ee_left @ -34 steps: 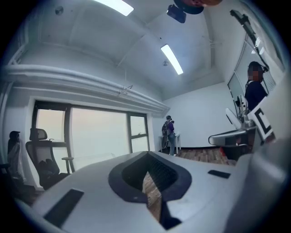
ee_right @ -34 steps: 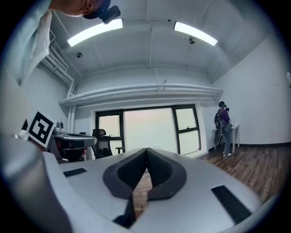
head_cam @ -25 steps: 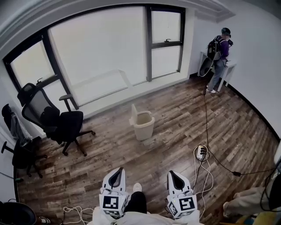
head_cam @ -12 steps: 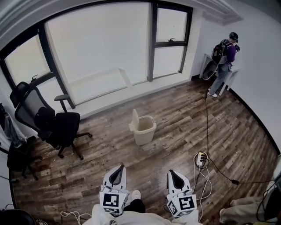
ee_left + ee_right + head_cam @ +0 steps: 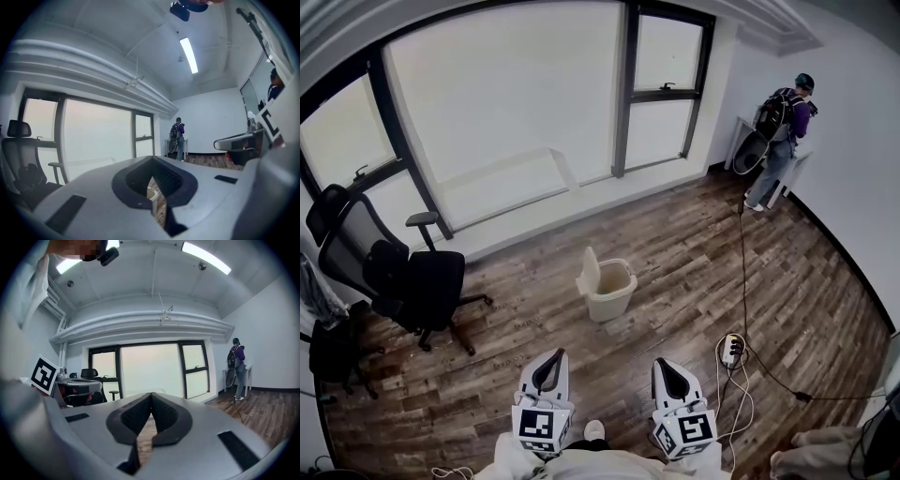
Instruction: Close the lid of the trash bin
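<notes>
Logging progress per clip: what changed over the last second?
Only the viewpoint shifted: the trash bin sits slightly lower in the head view, so the camera has likely come nearer. Nothing grasped or released. Its lid still stands open; left gripper and right gripper stay shut, empty.

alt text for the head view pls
An open beige trash bin stands on a wooden floor with its lid upright, well ahead of the left gripper and right gripper, both shut and empty. A black office chair sits at left below large windows; a person stands far right.
</notes>
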`<act>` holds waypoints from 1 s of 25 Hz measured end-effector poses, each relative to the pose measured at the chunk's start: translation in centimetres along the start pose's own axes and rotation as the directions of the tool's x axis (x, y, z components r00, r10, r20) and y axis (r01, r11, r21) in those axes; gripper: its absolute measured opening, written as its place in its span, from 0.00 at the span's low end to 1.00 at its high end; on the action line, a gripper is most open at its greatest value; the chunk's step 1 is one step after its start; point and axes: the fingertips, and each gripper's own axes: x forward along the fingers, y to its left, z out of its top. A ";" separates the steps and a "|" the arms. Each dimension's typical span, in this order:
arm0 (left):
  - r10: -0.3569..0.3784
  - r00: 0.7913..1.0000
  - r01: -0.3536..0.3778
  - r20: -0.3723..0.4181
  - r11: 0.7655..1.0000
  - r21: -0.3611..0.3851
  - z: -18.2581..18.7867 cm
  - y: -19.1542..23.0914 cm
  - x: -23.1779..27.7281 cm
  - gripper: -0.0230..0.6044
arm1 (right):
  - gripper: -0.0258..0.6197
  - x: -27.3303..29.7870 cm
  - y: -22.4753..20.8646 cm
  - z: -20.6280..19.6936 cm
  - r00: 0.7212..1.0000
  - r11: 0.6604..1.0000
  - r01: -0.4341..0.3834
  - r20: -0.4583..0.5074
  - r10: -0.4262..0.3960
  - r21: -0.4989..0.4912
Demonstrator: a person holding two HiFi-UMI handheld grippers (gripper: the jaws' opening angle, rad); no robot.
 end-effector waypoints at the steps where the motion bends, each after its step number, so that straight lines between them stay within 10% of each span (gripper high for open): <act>1: -0.004 1.000 0.004 -0.001 1.000 0.002 0.0 0.5 0.5 0.05 | 0.08 0.7 0.0 -0.1 1.000 1.000 0.001 -0.004 -0.001 0.002; 25: 0.053 0.999 -0.052 0.010 0.997 -0.058 -0.4 8.2 11.3 0.05 | 0.08 14.3 -2.8 1.5 0.999 0.999 -0.047 -0.015 0.047 -0.026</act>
